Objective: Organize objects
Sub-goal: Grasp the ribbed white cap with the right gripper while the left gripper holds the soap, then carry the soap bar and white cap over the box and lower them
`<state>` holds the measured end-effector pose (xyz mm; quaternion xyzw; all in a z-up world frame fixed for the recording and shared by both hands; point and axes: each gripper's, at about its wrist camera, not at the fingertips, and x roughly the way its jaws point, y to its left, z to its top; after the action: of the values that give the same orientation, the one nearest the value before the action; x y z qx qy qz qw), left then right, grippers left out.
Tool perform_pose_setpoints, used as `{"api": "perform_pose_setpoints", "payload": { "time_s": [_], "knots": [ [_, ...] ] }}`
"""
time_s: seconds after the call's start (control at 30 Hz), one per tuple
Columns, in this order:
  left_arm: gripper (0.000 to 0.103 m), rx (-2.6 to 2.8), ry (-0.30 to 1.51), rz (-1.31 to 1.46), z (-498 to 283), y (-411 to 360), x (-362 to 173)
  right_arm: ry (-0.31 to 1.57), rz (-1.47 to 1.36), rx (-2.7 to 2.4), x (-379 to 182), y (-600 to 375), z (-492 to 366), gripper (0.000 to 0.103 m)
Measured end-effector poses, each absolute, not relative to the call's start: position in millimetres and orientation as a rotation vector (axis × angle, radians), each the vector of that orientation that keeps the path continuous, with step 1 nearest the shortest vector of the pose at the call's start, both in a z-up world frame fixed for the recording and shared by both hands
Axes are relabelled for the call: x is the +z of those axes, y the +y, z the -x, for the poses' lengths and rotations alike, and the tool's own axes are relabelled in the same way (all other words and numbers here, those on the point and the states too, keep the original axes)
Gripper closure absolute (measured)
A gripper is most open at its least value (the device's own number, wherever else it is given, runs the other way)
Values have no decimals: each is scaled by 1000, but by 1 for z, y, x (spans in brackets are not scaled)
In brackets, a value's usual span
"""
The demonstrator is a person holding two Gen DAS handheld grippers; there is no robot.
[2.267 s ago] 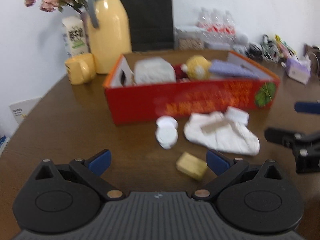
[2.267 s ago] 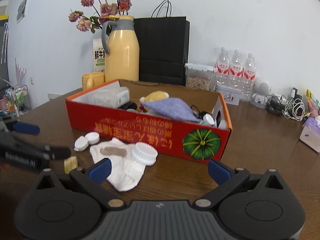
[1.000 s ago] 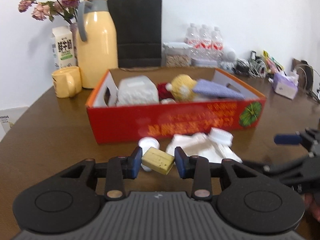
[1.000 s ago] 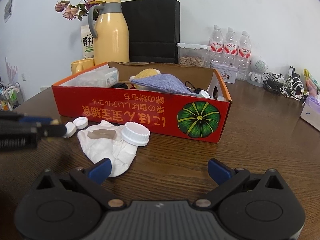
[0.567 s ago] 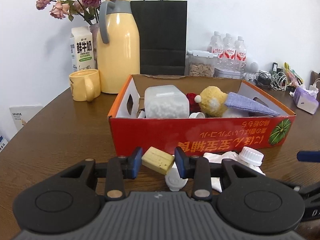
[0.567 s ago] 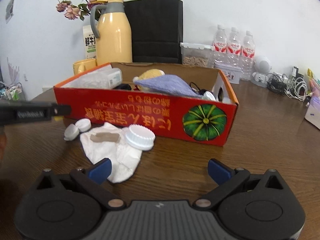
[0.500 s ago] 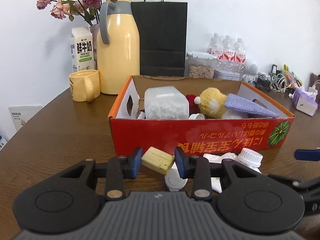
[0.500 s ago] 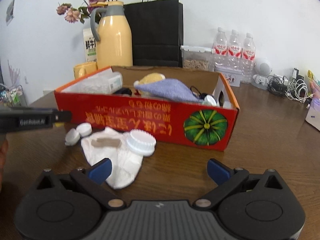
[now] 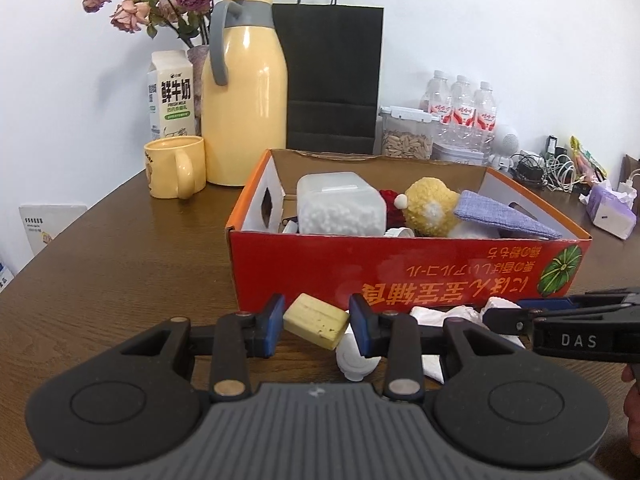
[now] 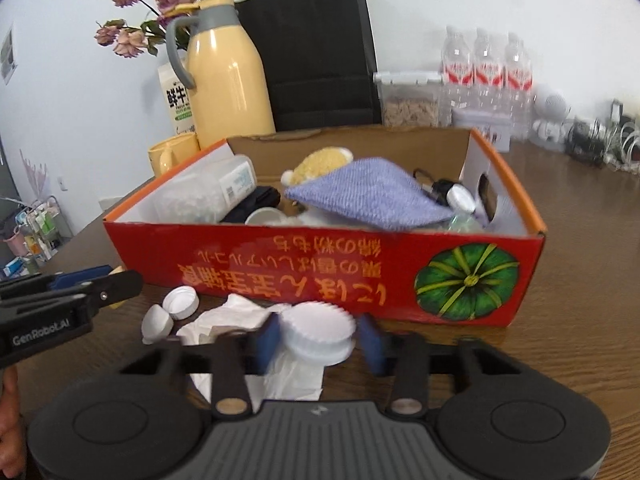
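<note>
A yellow block [image 9: 316, 320] hangs just above the table in front of the red cardboard box [image 9: 400, 272], with my left gripper [image 9: 316, 322] shut on it. My right gripper [image 10: 319, 338] is closing around a white ribbed lid [image 10: 318, 328] that lies on a crumpled white tissue [image 10: 236, 316]. Its blue pads are at the lid's rim, with a sliver of gap on the right side. Two small white caps [image 10: 172, 310] lie left of the tissue. The left gripper [image 10: 120, 276] reaches in from the left, the right gripper [image 9: 516, 311] from the right.
The red box [image 10: 280, 264] holds a clear tub, a plush toy, a purple cloth and small items. Behind it stand a yellow jug [image 9: 244, 104], mug [image 9: 174, 168], milk carton [image 9: 172, 96], black bag [image 9: 332, 68], water bottles [image 9: 462, 108] and cables at the right.
My left gripper took the yellow block off the table, then kept it still. My right gripper moved forward over the tissue and its wide jaws narrowed around the ribbed lid.
</note>
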<state>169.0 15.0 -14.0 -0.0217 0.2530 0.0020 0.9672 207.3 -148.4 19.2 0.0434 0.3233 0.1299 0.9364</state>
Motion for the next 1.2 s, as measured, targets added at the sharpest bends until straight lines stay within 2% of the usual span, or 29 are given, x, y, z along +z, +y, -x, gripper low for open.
{"api": "perform_pose_setpoints", "payload": {
  "time_s": [0.43,0.77,1.2],
  "knots": [
    [67,20,500,68,-166,19,-13,562,-78,250,22,-150,-182,65],
    [67,-11,441,84,-154,13,20,425,-58,278,53,-157,-153,65],
    [67,-38,339,66,-200,-18,67,294,-52,232,104,-170,-202,65]
  ]
}}
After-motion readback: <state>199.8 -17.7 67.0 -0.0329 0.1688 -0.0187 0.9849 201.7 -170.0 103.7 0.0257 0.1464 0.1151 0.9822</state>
